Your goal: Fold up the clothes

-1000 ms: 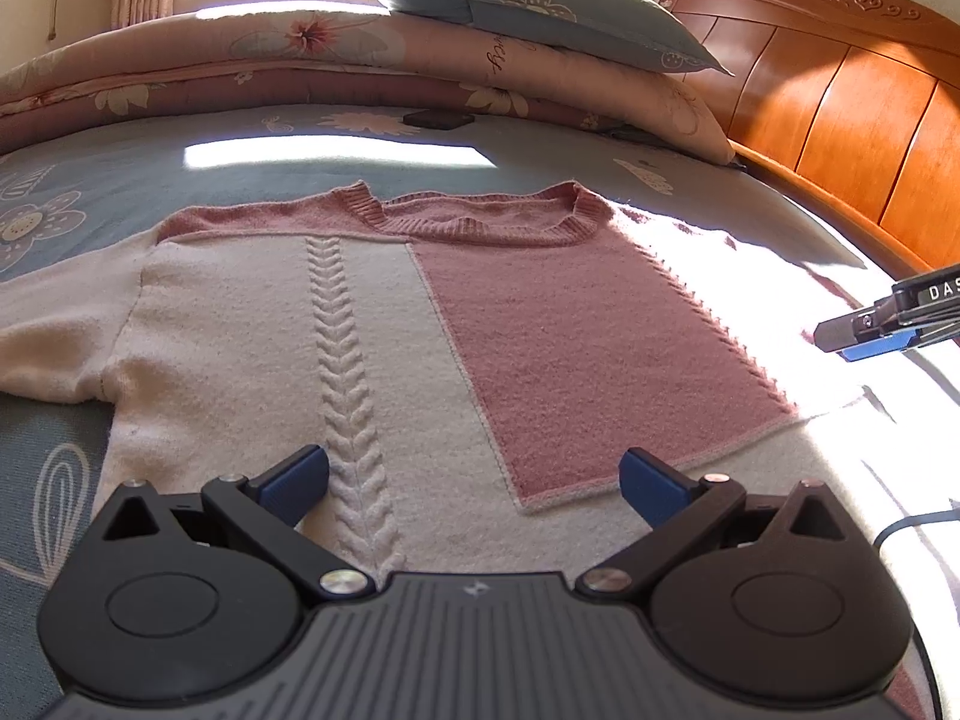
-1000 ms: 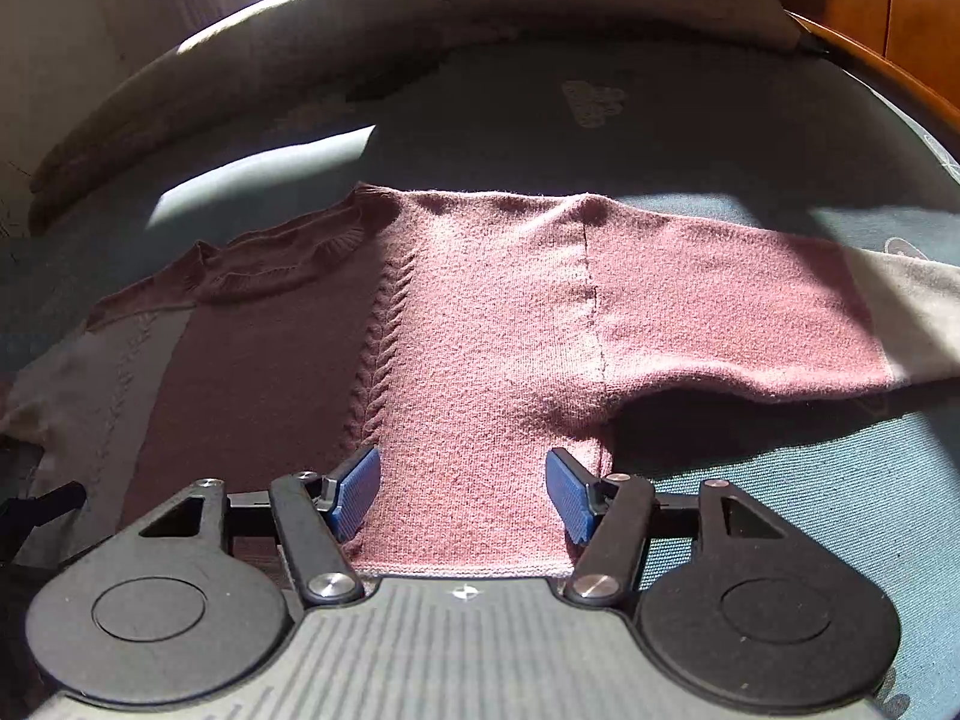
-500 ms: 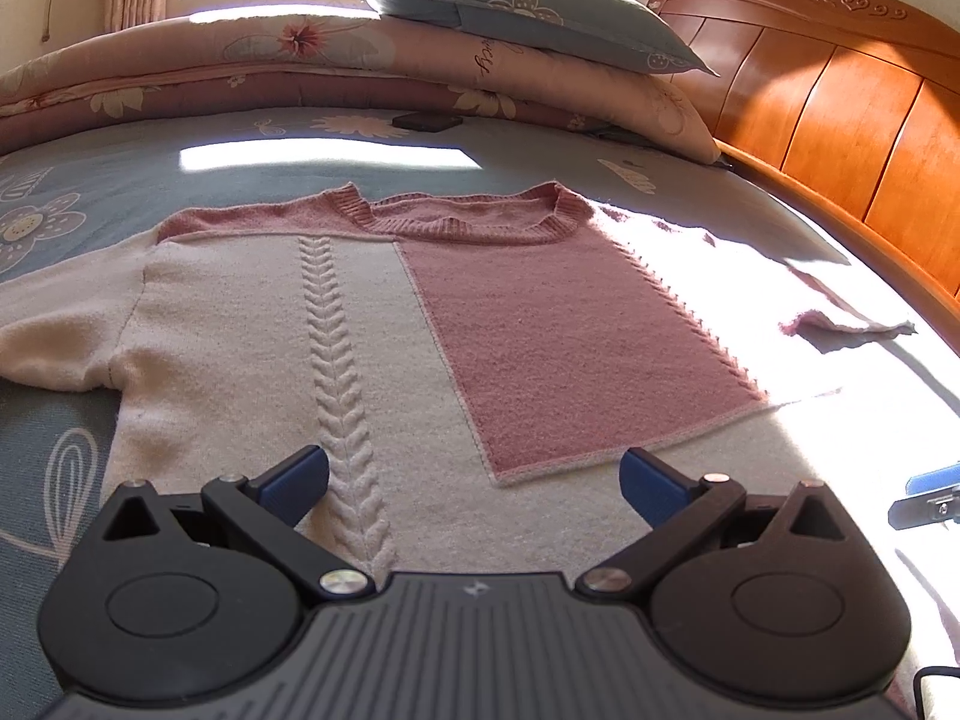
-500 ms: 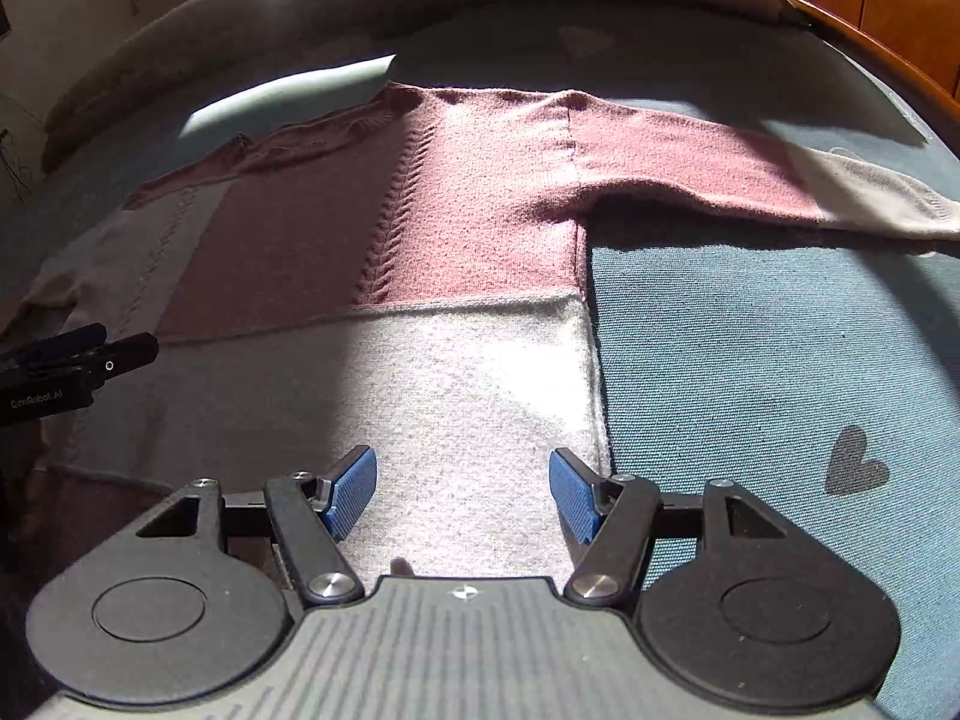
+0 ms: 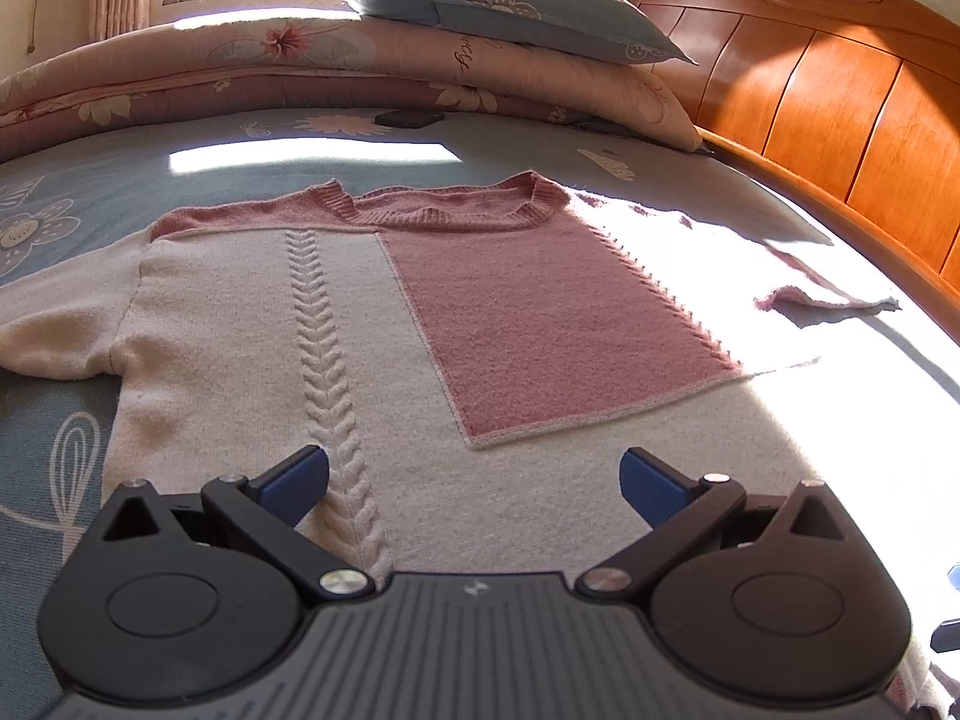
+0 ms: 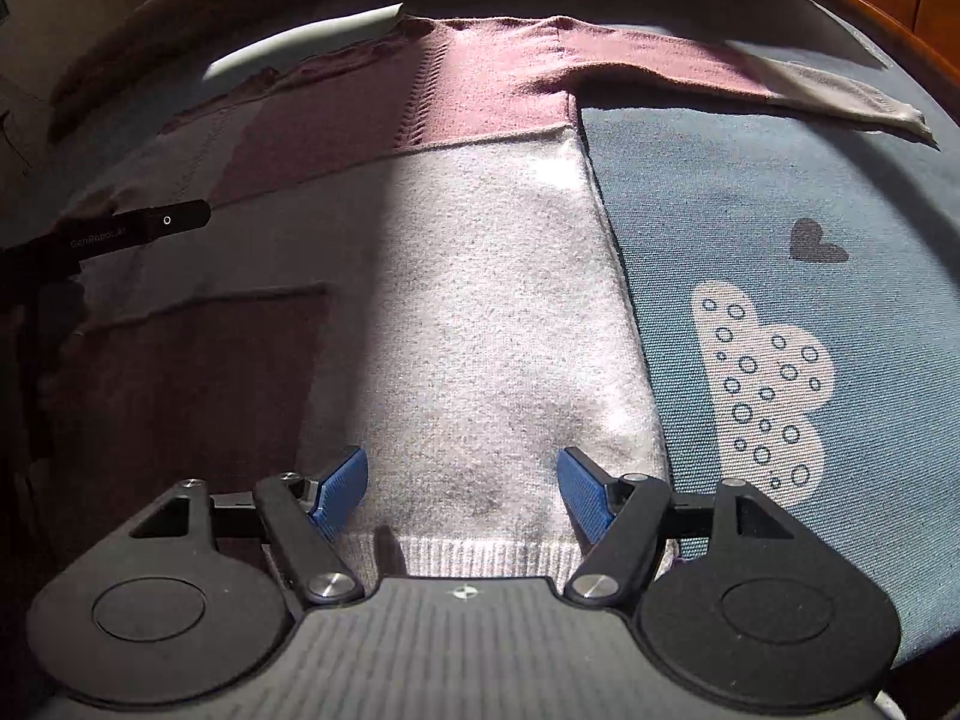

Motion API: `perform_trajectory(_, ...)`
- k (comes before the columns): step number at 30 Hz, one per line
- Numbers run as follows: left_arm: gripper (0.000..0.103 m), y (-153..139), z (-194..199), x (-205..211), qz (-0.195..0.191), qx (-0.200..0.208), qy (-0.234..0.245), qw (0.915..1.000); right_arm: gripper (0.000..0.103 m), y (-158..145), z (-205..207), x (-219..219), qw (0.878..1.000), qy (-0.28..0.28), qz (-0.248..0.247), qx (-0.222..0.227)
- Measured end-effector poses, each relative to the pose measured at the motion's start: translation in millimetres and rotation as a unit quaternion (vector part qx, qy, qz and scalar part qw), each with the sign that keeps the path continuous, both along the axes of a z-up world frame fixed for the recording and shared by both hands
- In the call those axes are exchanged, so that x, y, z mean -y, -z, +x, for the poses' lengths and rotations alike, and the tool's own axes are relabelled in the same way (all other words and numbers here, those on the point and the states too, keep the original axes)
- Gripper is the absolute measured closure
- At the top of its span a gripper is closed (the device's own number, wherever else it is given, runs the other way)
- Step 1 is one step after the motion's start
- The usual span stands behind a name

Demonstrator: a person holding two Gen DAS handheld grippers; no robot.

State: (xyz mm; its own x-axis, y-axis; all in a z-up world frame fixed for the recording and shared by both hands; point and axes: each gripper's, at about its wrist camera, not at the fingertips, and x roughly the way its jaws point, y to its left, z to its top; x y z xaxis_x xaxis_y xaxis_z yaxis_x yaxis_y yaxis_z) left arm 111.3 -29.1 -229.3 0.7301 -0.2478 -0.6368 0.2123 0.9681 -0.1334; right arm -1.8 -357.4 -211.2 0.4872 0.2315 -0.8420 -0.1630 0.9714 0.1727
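The sweater [image 5: 372,360] lies flat on the bed [image 6: 750,192], collar away from both grippers, hem nearest. The right gripper [image 6: 462,489], jaws opening and empty, hovers over the hem's right corner; the left gripper [image 5: 474,480] gapes, empty.

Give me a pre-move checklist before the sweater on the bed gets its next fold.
1. Pink and cream knitted sweater lies flat, front up, on the blue patterned bedsheet: ok.
2. Sleeve with the cream cuff is spread out sideways, not yet folded in: not ok.
3. Left hand-held gripper is open above the cream lower part, nothing between its pads: ok.
4. Right hand-held gripper is opening over the ribbed hem, pads not pressing the knit: ok.
5. Whether the right gripper's fingertips touch the fabric: cannot tell.
6. Small dark flat object near the floral quilt lies apart from the sweater: ok.
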Motion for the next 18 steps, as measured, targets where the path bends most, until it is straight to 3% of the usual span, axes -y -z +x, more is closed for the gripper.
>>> perform_trajectory(11,0.001,0.5,7.1,-7.5,-0.032,-0.009,-0.032,0.9989,0.023,-8.3,-11.5,11.2,1.0,0.016,0.023,0.008)
perform_trajectory(18,0.001,4.0,17.0,-2.1,-0.035,-0.002,-0.052,0.998,0.023,-70.5,38.8,75.3,0.992,0.068,0.015,0.108)
